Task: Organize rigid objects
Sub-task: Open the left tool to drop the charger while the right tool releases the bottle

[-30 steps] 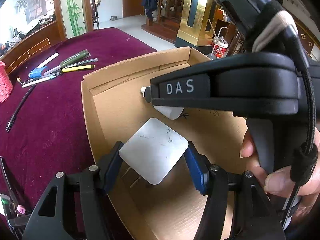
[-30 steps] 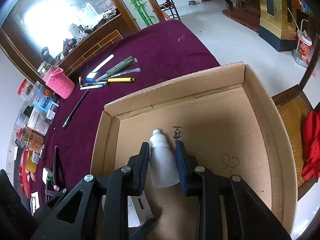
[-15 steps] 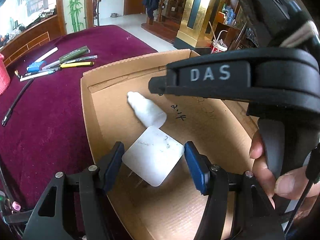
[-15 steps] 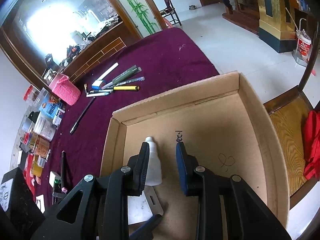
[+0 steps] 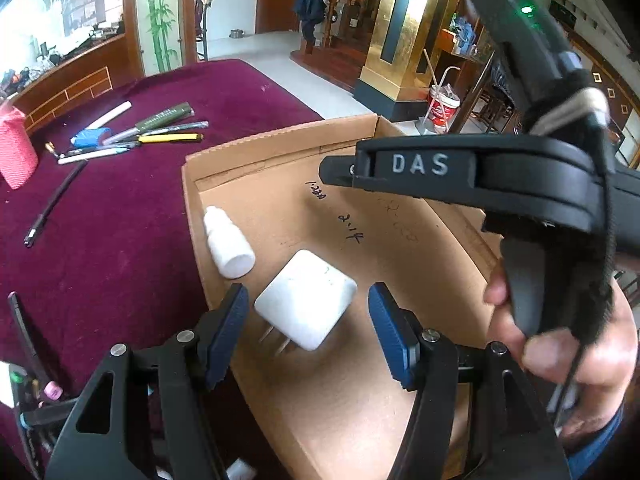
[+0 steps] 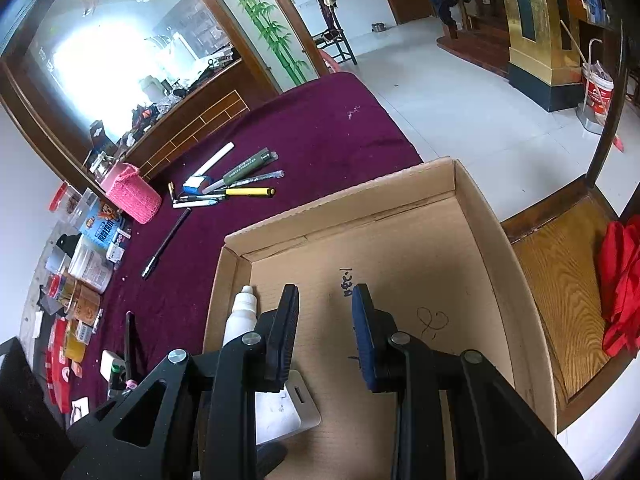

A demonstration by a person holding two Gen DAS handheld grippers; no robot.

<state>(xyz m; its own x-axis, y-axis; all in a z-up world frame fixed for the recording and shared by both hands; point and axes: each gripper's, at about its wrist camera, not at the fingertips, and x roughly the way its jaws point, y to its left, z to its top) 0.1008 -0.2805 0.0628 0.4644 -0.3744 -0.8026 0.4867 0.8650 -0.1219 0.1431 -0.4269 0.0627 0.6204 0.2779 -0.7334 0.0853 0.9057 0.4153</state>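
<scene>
A white plug charger (image 5: 306, 300) lies on the floor of the cardboard box (image 5: 280, 140), prongs toward me. My left gripper (image 5: 308, 292) stands open around it, with a small gap at each pad. A white dropper bottle (image 5: 228, 246) lies on its side by the box's left wall. The right gripper's black body (image 5: 460, 172), held by a hand (image 5: 580, 352), reaches across above the box. In the right wrist view my right gripper (image 6: 326, 320) is open narrowly over the box (image 6: 340, 196) with nothing between its fingers. The bottle (image 6: 242, 316) lies left of it. The charger (image 6: 288, 408) is partly hidden behind the left finger.
Several pens and markers (image 6: 232, 188) and a black pen (image 6: 168, 240) lie on the maroon tablecloth beyond the box. A pink knitted holder (image 6: 132, 192) and packets and jars (image 6: 88, 264) crowd the left edge. A wooden chair (image 6: 560, 280) with red cloth (image 6: 620, 288) stands right.
The right gripper let go of the dropper bottle and drew away to the right; the bottle now lies by the left wall. The left gripper's pads came off the charger, which rests on the box floor.
</scene>
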